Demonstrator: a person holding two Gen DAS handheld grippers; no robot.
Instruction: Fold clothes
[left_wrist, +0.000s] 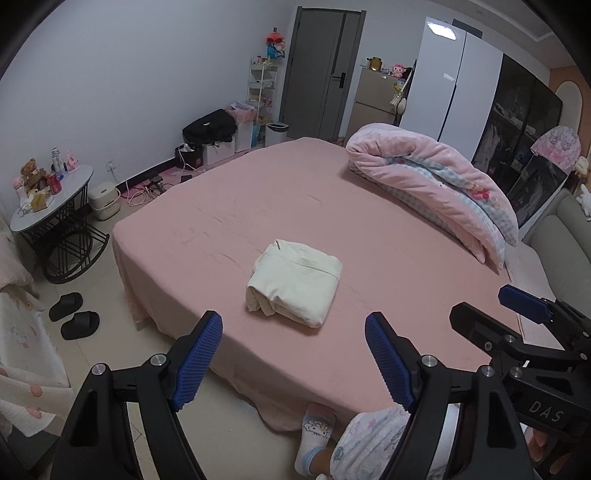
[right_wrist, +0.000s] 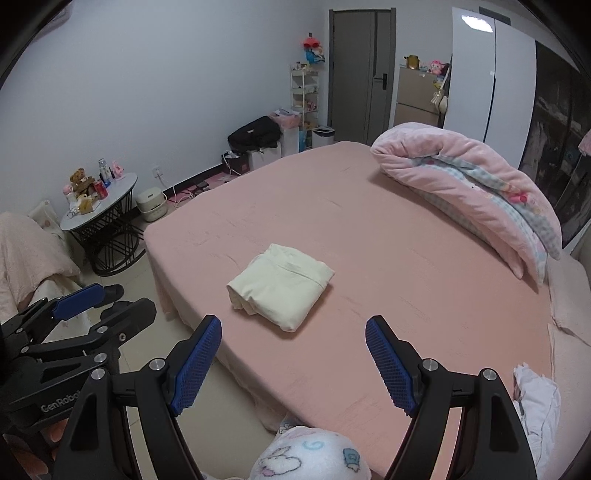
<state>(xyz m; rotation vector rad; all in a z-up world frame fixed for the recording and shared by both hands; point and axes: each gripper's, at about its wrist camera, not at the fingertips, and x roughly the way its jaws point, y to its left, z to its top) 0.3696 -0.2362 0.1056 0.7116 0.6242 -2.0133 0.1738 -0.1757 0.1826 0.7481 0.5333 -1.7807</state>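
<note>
A cream garment (left_wrist: 293, 282) (right_wrist: 280, 286) lies folded into a compact rectangle on the pink bed (left_wrist: 258, 192) (right_wrist: 369, 240), near its front edge. My left gripper (left_wrist: 293, 354) hovers short of it, above the bed's front edge, open with nothing between its blue pads. My right gripper (right_wrist: 293, 362) is likewise open and empty, just short of the garment. Each gripper shows in the other's view: the right gripper (left_wrist: 498, 314) at the right side, the left gripper (right_wrist: 107, 304) at the left side, both apart from the cloth.
A rolled pink quilt (left_wrist: 443, 184) lies at the bed's back right. A white-pink garment (right_wrist: 535, 398) sits at the bed's near right edge. A round side table (left_wrist: 51, 206) and black slippers (left_wrist: 74, 319) are on the floor to the left. A person's pyjama leg (right_wrist: 310, 458) is below.
</note>
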